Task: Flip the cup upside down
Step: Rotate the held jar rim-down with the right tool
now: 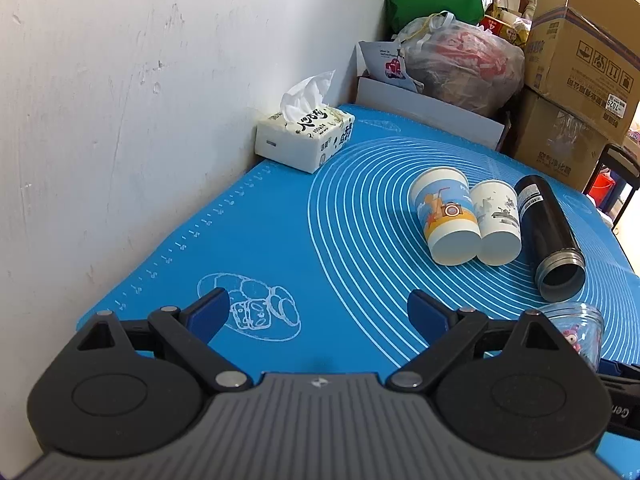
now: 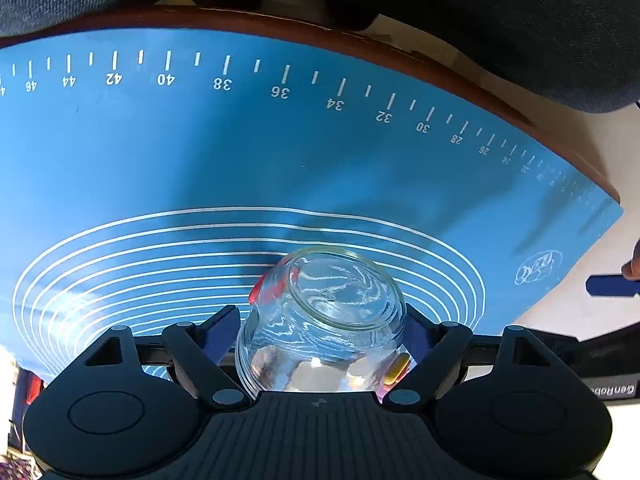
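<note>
Two jaws of my right gripper (image 2: pixel 320 330) clamp a clear glass cup (image 2: pixel 320 320), its base facing forward above the blue mat (image 2: pixel 160 160). My left gripper (image 1: pixel 316 312) waits open. Next, I judge, lowering it rim-down onto the surface.

I see the small clear glass cup (image 2: pixel 320 320) with a red and pink cartoon print on its side. Its thick round base faces my right wrist camera and it lies tilted over the blue silicone mat (image 2: pixel 200 160). In my left view the cup (image 1: pixel 580 330) shows only partly.
</note>
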Demonstrator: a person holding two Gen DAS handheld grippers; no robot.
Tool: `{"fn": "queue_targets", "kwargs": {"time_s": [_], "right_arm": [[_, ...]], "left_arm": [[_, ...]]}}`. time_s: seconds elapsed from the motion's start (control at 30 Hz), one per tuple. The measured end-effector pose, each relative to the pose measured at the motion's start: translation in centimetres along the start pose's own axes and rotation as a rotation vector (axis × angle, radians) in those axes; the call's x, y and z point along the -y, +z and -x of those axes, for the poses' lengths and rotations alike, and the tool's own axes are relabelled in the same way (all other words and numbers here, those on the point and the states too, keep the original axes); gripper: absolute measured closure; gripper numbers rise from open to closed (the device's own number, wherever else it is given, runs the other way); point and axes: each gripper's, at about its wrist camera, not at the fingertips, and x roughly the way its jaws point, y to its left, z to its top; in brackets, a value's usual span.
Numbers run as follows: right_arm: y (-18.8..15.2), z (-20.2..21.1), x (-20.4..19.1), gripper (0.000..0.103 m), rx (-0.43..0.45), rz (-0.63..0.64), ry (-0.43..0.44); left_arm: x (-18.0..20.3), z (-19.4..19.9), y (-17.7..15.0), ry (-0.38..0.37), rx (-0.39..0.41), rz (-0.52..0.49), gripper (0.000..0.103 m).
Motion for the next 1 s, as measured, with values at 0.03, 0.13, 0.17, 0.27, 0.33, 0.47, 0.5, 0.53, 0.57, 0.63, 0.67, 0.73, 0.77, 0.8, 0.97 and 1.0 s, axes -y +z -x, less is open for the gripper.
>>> {"fn": "queue_targets", "kwargs": {"time_s": [0.03, 0.13, 0.17, 0.27, 0.33, 0.47, 0.5, 0.53, 0.57, 0.63, 0.67, 0.73, 0.77, 0.8, 0.97, 1.0], "right_arm": [[0.1, 0.0, -0.1, 0.021, -0.002, -0.011, -0.006], [0.0, 0.7, -0.2, 0.021, -0.007, -0.077, -0.018], [0.0, 0.8, -0.1, 0.021, -0.006, -0.111, -0.019], [-0.4, 1.2, 0.9, 0.021, -0.012, -0.248, -0.028], [-1.1, 1.2, 1.8, 0.021, -0.026, -0.359, -0.020], [-2.3, 1.3, 3.2, 0.021, -0.023, -0.606, -0.010], [-2.6, 1.4, 3.4, 0.021, -0.018, -0.675, -0.016], [-3.0, 1.4, 3.8, 0.021, -0.013, -0.748, -0.019], [-3.5, 1.5, 4.1, 0.021, -0.006, -0.833, -0.019], [-4.6, 1.8, 4.5, 0.021, 0.012, -1.006, -0.023], [-5.2, 2.1, 4.5, 0.021, 0.022, -1.093, -0.027], [-6.4, 2.5, 4.0, 0.021, 0.044, -1.280, -0.037], [-6.7, 2.6, 3.9, 0.021, 0.052, -1.365, -0.045], [-7.6, 3.3, 3.5, 0.021, 0.058, -1.447, -0.054], [-9.4, 3.2, 1.5, 0.021, 0.055, -1.844, -0.074], [-9.5, 3.0, 1.1, 0.021, 0.045, -1.920, -0.082]], "left_arm": [[-0.1, 0.0, 0.0, 0.000, -0.001, 0.002, 0.008], [-0.1, -0.2, 0.0, -0.004, -0.008, 0.011, 0.008], [-0.1, -0.2, 0.0, -0.006, -0.010, 0.014, 0.008], [0.0, -0.2, -0.1, -0.011, -0.011, 0.011, 0.008], [0.2, -0.2, -0.1, -0.013, -0.012, 0.007, 0.008], [0.5, -0.1, -0.1, -0.019, -0.011, -0.001, 0.008], [0.6, -0.1, -0.1, -0.020, -0.011, -0.003, 0.008], [0.6, 0.0, -0.1, -0.021, -0.011, -0.004, 0.008], [0.7, 0.0, -0.1, -0.023, -0.011, -0.004, 0.008], [0.7, 0.0, -0.2, -0.025, -0.012, -0.002, 0.008], [0.8, -0.1, -0.2, -0.027, -0.013, -0.003, 0.008], [1.0, -0.1, -0.2, -0.032, -0.015, -0.006, 0.008], [1.2, 0.0, -0.3, -0.034, -0.015, -0.009, 0.008], [1.3, 0.0, -0.3, -0.036, -0.015, -0.011, 0.008], [2.2, -0.1, -0.3, -0.055, -0.019, -0.021, 0.008], [2.4, -0.1, -0.4, -0.061, -0.020, -0.022, 0.008]]}}
